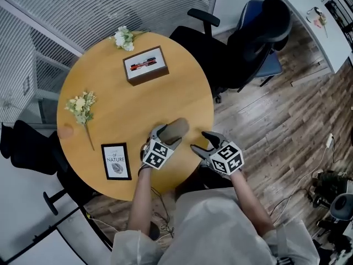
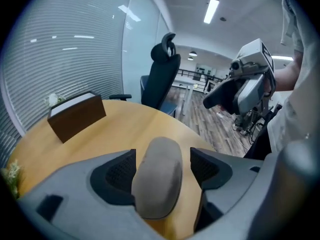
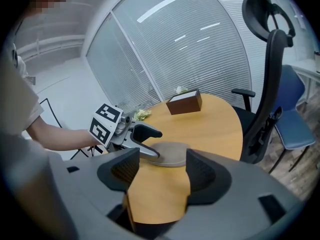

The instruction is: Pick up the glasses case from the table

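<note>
The left hand-held gripper (image 2: pixel 162 161) was pictured with its jaws spread wide around the near end of the grey glasses case (image 2: pixel 159 184), with no squeeze yet judged to be applied. The case was laid on the round table (image 1: pixel 110 93), close to the edge nearest the person, its long axis running away along that gripper's own line. The right hand-held gripper (image 1: pixel 199 141), likewise wide and empty, was held off to the case's side, the farther of the two.
</note>
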